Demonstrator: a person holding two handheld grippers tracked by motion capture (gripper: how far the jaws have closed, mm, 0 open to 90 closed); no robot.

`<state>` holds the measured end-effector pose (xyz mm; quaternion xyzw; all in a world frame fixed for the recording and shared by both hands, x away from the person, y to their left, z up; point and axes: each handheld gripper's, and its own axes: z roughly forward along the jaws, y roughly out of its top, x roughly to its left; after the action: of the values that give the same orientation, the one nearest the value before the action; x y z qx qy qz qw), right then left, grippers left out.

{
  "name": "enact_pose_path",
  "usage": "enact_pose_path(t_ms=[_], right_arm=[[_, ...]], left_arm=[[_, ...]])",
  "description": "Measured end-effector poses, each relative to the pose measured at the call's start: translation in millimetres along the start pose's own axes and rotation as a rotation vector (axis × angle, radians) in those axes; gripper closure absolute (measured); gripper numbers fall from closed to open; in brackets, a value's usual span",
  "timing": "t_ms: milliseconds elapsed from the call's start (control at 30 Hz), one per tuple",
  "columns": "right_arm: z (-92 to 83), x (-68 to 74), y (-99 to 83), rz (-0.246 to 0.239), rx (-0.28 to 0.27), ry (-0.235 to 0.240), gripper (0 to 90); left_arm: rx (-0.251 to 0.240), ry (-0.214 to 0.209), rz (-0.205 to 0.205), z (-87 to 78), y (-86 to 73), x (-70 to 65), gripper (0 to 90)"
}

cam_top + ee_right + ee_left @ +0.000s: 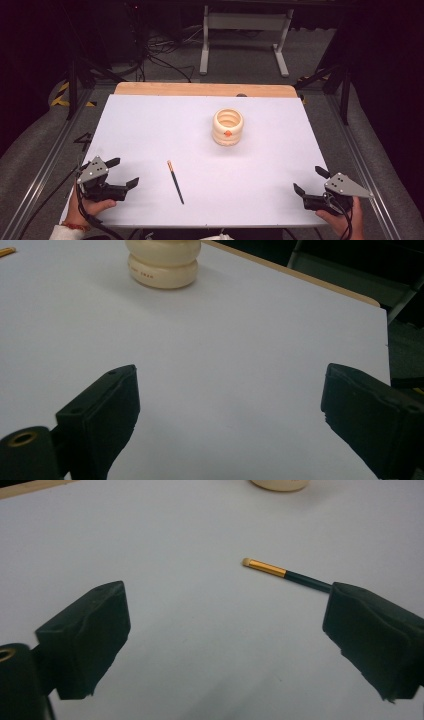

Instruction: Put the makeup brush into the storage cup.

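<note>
A thin makeup brush (175, 182) with a dark handle and gold ferrule lies flat on the white table, its tip pointing away. A cream ribbed pot (227, 127) with an orange mark stands upright right of the middle. My left gripper (123, 173) rests open at the table's front left, a short way left of the brush. In the left gripper view the brush (280, 572) lies ahead, its handle end hidden behind the right jaw. My right gripper (311, 180) is open at the front right corner. The pot (162, 262) stands far ahead in the right gripper view.
The white sheet (150, 125) covers a wooden table (200, 89) whose far edge shows bare. Metal rails (45, 165) run along both sides. Behind the table stand a white frame (243, 30) and cables (160, 55) on the floor.
</note>
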<state>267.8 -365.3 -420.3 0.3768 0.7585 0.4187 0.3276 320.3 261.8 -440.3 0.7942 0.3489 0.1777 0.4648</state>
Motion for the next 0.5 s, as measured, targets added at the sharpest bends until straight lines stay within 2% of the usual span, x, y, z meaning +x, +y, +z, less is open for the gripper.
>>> enact_pose_path(t_ms=[300,500], right_arm=[[1.7,2.5,2.9,-0.018,-0.004,0.008,9.0],[4.0,4.1,3.4,-0.026,0.001,0.015,8.9]], left_arm=[[0.043,-0.001,0.053,6.7,0.0,-10.3,6.9],[0.068,-0.015,0.047,13.5,2.2,-15.1,7.9]])
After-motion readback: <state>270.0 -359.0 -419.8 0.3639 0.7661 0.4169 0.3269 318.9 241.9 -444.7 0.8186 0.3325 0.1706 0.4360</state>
